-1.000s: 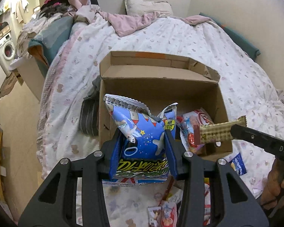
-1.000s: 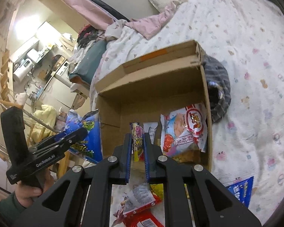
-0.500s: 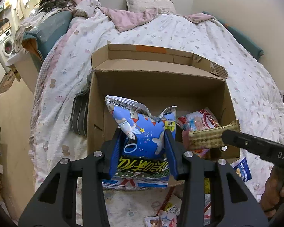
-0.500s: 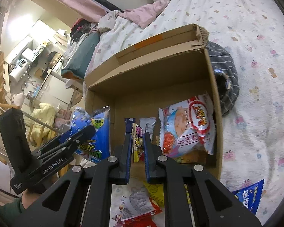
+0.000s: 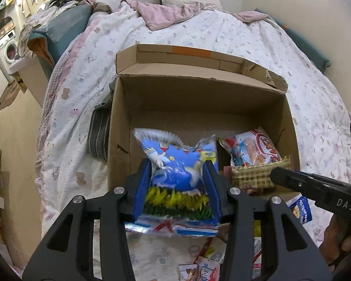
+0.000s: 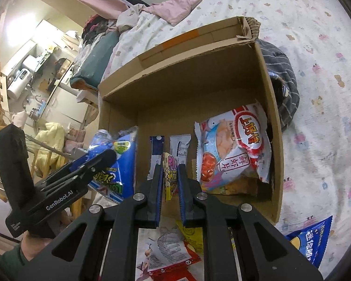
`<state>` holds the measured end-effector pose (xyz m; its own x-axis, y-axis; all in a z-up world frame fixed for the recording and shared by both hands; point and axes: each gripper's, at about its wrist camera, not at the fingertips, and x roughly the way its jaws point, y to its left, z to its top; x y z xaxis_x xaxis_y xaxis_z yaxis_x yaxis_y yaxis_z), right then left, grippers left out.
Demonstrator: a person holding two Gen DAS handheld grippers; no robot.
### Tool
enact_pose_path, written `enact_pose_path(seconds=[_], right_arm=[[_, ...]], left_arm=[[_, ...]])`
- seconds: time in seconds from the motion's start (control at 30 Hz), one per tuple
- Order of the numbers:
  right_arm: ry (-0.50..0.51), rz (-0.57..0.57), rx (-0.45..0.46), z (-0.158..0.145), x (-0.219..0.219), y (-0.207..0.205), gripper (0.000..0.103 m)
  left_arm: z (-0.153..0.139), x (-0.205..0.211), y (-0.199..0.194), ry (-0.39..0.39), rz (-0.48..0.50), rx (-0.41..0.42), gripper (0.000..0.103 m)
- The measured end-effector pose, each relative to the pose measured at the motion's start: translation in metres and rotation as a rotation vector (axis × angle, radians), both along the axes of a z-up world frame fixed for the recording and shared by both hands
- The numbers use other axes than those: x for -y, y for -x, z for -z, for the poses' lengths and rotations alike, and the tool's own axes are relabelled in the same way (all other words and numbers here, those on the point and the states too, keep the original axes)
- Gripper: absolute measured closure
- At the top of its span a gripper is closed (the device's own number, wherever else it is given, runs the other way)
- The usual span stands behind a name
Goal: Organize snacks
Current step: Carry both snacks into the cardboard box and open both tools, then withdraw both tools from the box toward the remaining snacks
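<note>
Both snacks are at the open brown cardboard box (image 5: 199, 107) on the bed, about to be dropped in. The left hand-held gripper (image 5: 177, 182) is clamped on a puffy blue chip bag (image 5: 175, 164); the right hand-held gripper (image 6: 170, 175) pinches a slim yellow wafer bar (image 6: 169, 171). Next, lower each inside, then release.

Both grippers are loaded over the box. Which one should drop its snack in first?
Probably right. The right gripper holds its slim wafer bar past the cardboard box front wall, over a shrimp chip bag. The left gripper's blue chip bag still straddles that wall.
</note>
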<state>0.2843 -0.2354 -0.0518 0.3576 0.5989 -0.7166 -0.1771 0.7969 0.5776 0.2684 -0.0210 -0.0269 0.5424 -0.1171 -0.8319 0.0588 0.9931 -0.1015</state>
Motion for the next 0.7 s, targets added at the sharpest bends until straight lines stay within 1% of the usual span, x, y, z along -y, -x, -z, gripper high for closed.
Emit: enact_pose_path(seconds=[0.17,0.2,0.23,0.27,0.3,0.33,0.4,0.47,0.5,0.53,0.63,0.7], right_arm=[[0.003,-0.005,-0.004,0.001,-0.002,-0.001,0.087],[0.004,-0.004,-0.003,0.001,-0.002,-0.001,0.087],[0.003,-0.003,-0.003,0.001,-0.002,-0.001,0.087],[-0.004,0.000,-0.003,0.000,-0.002,-0.002,0.087],[-0.010,0.002,-0.004,0.000,-0.001,-0.002,0.086],[-0.015,0.004,-0.003,0.000,-0.001,-0.003,0.086],[-0.018,0.011,0.002,-0.001,0.001,-0.003,0.084],[-0.018,0.021,0.009,-0.003,0.003,-0.002,0.069],[-0.020,0.031,0.015,-0.004,0.005,-0.002,0.047],[-0.022,0.049,0.033,-0.007,0.007,-0.002,0.032],[-0.009,0.086,0.093,-0.018,0.012,0.001,0.030],[-0.008,0.092,0.110,-0.022,0.015,0.001,0.030]], left_arm=[[-0.002,-0.004,0.000,0.007,-0.003,0.007,0.059],[-0.002,-0.004,0.000,0.005,-0.004,0.008,0.054],[-0.003,-0.004,0.000,0.006,-0.004,0.009,0.045],[-0.004,-0.005,0.000,0.011,-0.004,0.014,0.040],[-0.005,-0.005,0.001,0.012,-0.006,0.021,0.032],[-0.007,-0.006,0.001,0.006,-0.012,0.031,0.027],[-0.009,-0.006,0.002,-0.007,-0.016,0.046,0.024],[-0.011,-0.005,0.003,-0.021,-0.011,0.055,0.024],[-0.011,-0.004,0.003,-0.025,-0.010,0.056,0.024],[-0.012,-0.004,0.003,-0.025,-0.009,0.057,0.024],[-0.012,-0.004,0.003,-0.025,-0.010,0.059,0.024],[-0.012,-0.005,0.003,-0.026,-0.013,0.064,0.024]])
